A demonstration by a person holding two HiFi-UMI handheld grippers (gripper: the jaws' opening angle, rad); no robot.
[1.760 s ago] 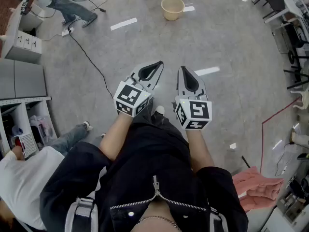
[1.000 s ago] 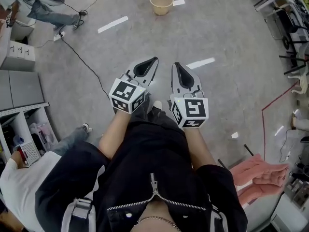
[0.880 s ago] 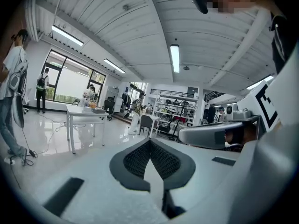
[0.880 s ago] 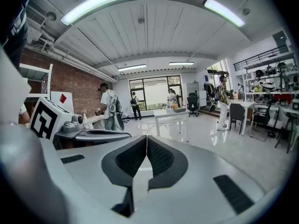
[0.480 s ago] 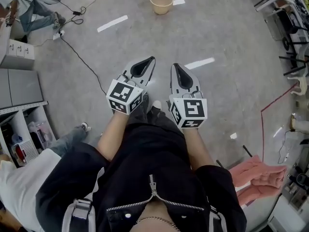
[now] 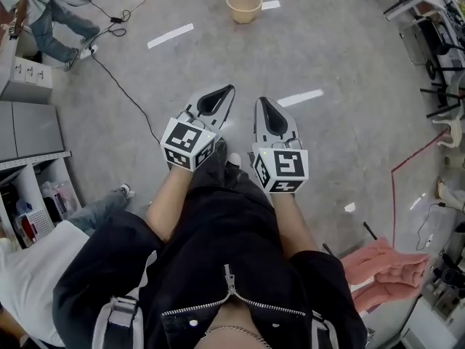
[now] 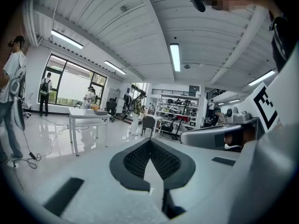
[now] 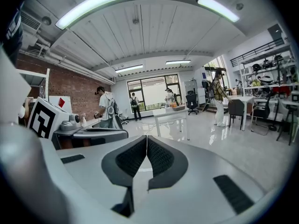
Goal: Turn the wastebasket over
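The wastebasket (image 6: 243, 4) is a beige bucket that stands upright with its mouth up on the grey floor, far ahead at the top of the head view. My left gripper (image 6: 229, 90) and right gripper (image 6: 260, 102) are held side by side in front of my body, well short of it. Both are shut with nothing between the jaws. In the left gripper view the left gripper (image 7: 150, 140) has its dark pads pressed together. The right gripper (image 8: 146, 137) looks the same in the right gripper view. Neither gripper view shows the wastebasket.
A black cable (image 6: 131, 86) runs across the floor on the left. White tape strips (image 6: 171, 35) lie near the basket. A grey shelf unit (image 6: 33, 129) and a seated person are at the left, chairs (image 6: 436, 57) at the right, a pink cloth (image 6: 385, 267) at the lower right.
Both grippers have stayed shut and side by side. The person at the top left has stepped along the floor. The head view has shifted slightly.
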